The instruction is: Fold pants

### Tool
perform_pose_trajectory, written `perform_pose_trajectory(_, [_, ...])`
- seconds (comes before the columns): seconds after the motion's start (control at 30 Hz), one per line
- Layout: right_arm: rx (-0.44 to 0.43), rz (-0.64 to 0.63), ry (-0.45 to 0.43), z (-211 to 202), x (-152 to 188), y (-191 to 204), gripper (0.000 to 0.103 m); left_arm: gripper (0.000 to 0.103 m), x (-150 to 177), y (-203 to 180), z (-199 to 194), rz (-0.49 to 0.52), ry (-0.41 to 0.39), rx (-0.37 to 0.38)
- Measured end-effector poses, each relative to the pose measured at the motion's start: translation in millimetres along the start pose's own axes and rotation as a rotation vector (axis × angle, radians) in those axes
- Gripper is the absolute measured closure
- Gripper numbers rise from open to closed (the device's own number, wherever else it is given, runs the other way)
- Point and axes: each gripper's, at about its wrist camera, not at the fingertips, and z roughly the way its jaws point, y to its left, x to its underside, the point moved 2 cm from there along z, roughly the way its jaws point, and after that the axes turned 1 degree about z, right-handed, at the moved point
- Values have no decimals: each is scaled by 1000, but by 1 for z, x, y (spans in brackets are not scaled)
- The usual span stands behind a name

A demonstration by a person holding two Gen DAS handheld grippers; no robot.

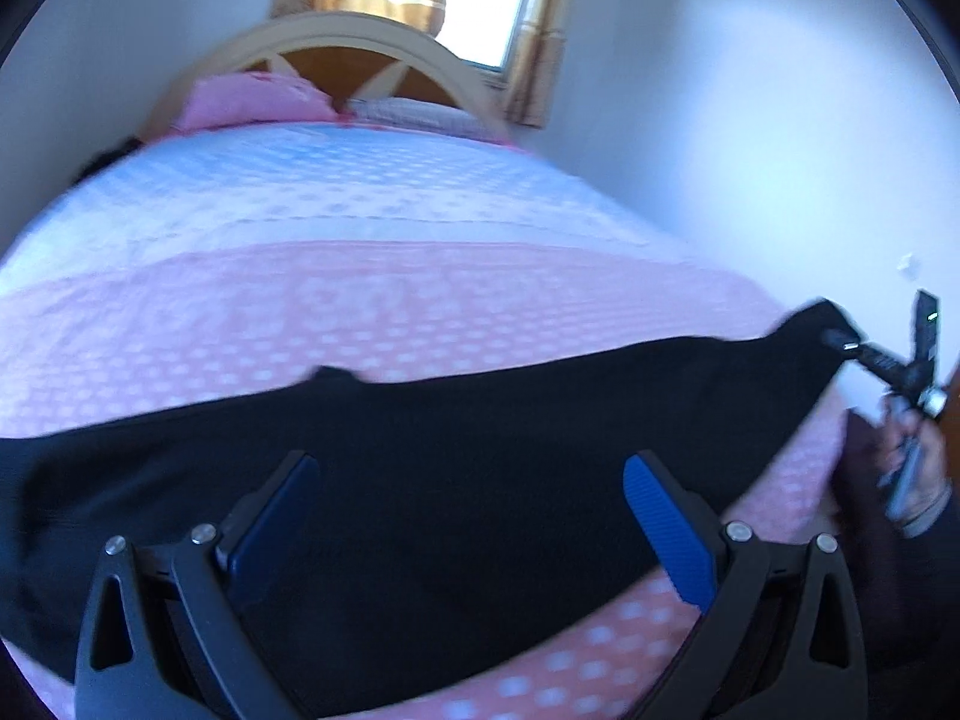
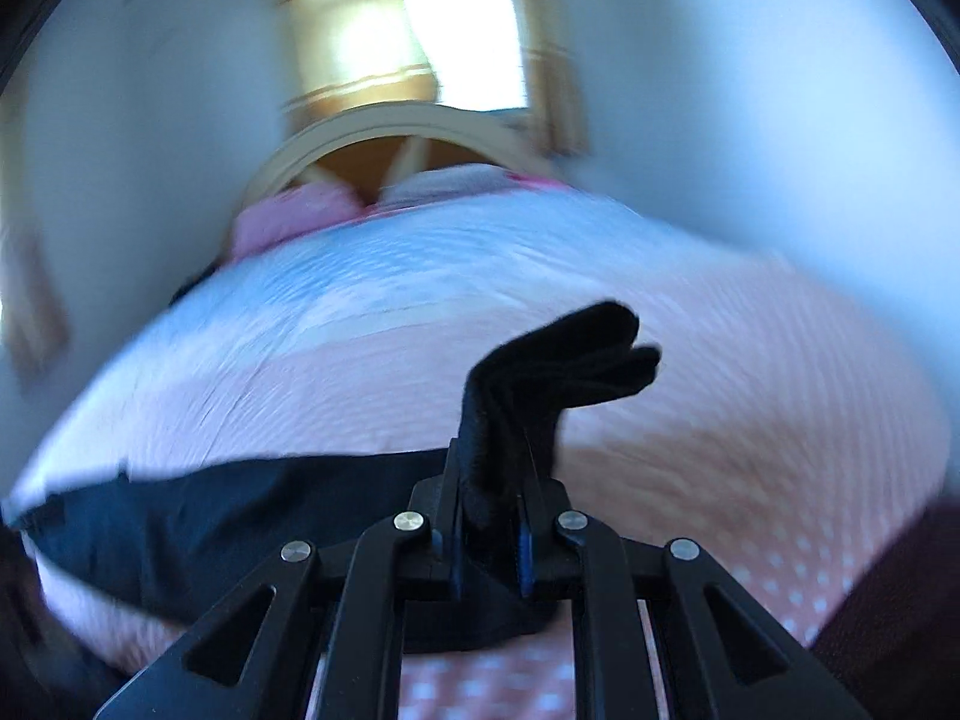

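Black pants [image 1: 420, 480] lie stretched across the near part of a bed [image 1: 360, 276] covered in a pink, white-dotted spread that turns pale blue farther back.

The left wrist view shows the left gripper [image 1: 471, 468] spread wide and grasping nothing, its blue-padded fingers [image 1: 666, 516] hovering over the middle of the dark cloth. Only this view shows the pants' full sideways span, and at its right edge the right gripper [image 1: 840, 345], seen from outside, at the far end of the pants, with a hand [image 1: 924, 480] on its handle.

The right wrist view shows what that angle hides: the right gripper [image 2: 492, 492] clenched on a bunched end of the pants [image 2: 540, 372], cloth folds standing up between the closed fingers, the rest trailing down to the left over the bed [image 2: 720, 420]. This view is blurred.

Both views show pink pillows [image 1: 252, 99], an arched headboard [image 1: 336, 39] and a curtained window [image 1: 492, 0].
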Motion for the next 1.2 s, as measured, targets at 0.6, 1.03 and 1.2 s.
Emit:
perform_pose_trajectory(0.6, [-269,-189,120,19,39,61,48,12,-28,-104,93,9,141,332])
perform_pose_trajectory(1.03, [-185,64,27,28,33,13,44,41,-23,-176,145,32,273,374])
perform_pose_trajectory(1.2, [-177,64,17,24,37,10,41,92,-26,-179,145,47,289,342])
